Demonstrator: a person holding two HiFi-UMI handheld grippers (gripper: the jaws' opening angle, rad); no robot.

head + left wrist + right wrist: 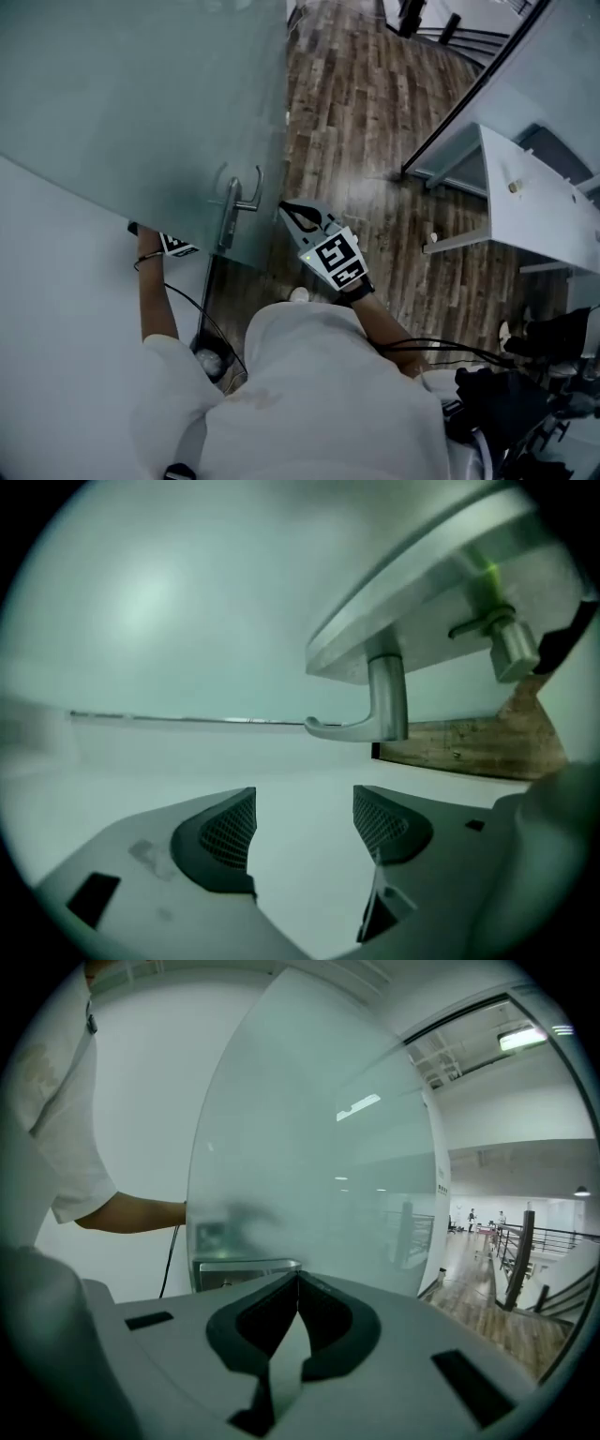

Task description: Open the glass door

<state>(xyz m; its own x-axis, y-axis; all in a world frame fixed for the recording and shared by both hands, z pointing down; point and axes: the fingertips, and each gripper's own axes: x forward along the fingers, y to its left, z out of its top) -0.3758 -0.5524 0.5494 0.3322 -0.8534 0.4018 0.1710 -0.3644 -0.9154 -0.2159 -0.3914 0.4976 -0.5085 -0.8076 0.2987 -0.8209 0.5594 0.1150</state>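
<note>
The left gripper (302,832) is held with its jaws spread apart and nothing between them. The lever handle (375,710) of the glass door (178,602) lies just ahead of and above the right-hand jaw, untouched, so the jaws are judged to be placed for working that lever. The right gripper (298,1283) is held with its jaws pressed together and empty, the door's free edge just ahead of them, probably so the pane can be pushed. In the head view the left gripper is largely hidden behind the frosted pane, and little beyond its marker cube (178,247) is seen. How far the door is swung cannot be judged surely.
</note>
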